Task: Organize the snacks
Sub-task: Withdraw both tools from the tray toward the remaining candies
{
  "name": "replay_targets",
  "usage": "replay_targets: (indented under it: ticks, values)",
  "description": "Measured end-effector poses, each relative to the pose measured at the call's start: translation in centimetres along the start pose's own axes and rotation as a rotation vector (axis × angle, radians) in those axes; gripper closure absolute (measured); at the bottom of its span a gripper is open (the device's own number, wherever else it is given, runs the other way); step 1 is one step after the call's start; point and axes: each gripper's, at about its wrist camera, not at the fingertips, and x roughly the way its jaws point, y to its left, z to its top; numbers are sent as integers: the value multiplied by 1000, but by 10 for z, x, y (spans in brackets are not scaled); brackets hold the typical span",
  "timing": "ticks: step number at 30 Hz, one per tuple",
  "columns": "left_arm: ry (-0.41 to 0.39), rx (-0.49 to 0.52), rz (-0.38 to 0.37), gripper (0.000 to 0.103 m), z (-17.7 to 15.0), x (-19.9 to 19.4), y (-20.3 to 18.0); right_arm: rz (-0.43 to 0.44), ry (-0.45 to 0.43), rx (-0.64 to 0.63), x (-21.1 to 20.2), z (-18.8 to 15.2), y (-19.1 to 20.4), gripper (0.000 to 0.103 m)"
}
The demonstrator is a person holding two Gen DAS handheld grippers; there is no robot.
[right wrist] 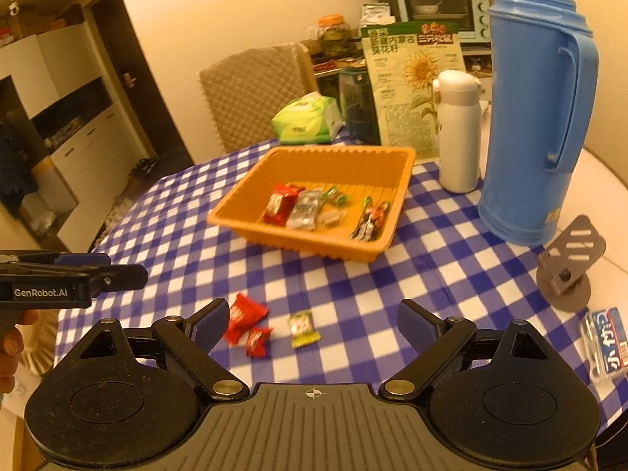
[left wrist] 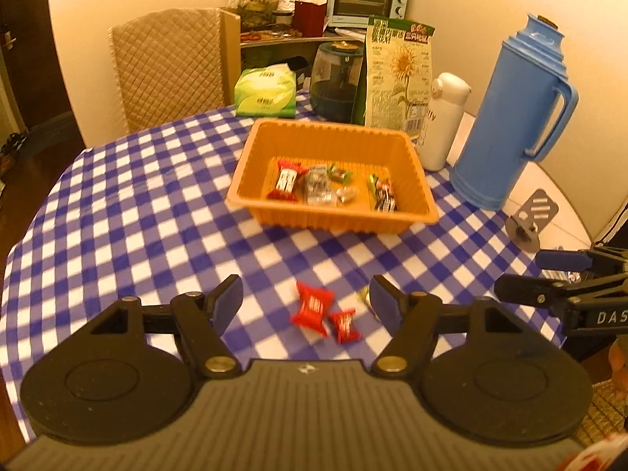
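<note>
An orange tray (left wrist: 251, 149) (right wrist: 404, 180) sits mid-table with several wrapped snacks in it. Two red snack packets lie on the checked cloth: a larger one (left wrist: 313, 307) (right wrist: 244, 317) and a smaller one (left wrist: 344, 325) (right wrist: 257, 340). A green-yellow candy (right wrist: 302, 329) lies to their right, mostly hidden behind my left gripper's right finger in the left wrist view (left wrist: 363, 296). My left gripper (left wrist: 306, 300) is open and empty just above the red packets. My right gripper (right wrist: 313, 325) is open and empty, with the candy between its fingers. Each gripper shows at the edge of the other's view.
Behind the tray stand a blue thermos (left wrist: 510, 117) (right wrist: 537, 117), a white bottle (left wrist: 441, 117) (right wrist: 459, 129), a sunflower-seed bag (left wrist: 396, 74) (right wrist: 416, 78), a dark jar (left wrist: 335, 78) and a green tissue pack (left wrist: 266, 92) (right wrist: 308, 119). A grey metal stand (right wrist: 569, 267) and a blue-white packet (right wrist: 606, 347) lie right.
</note>
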Motion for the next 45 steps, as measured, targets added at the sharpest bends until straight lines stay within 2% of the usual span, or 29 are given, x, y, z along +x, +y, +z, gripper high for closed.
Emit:
replay_targets:
  ticks: [14,31,33,35,45]
  values:
    - [66,-27,56,34,-66,-20,-17,68,92,-71,-16,-55,0,11]
    - [161,-106,96,34,-127,-15,-18,124,171,-162,-2,-101,7,12]
    - [169,-105,104,34,-131,-11,-19,132,180,-171,3,-104,6,13]
    - [177,-105,101,34,-134,-8,-19,139,193,-182,9,-107,7,21]
    - [213,-81,106,34,-140,11,-13,148,247,-243,38,-113,13,30]
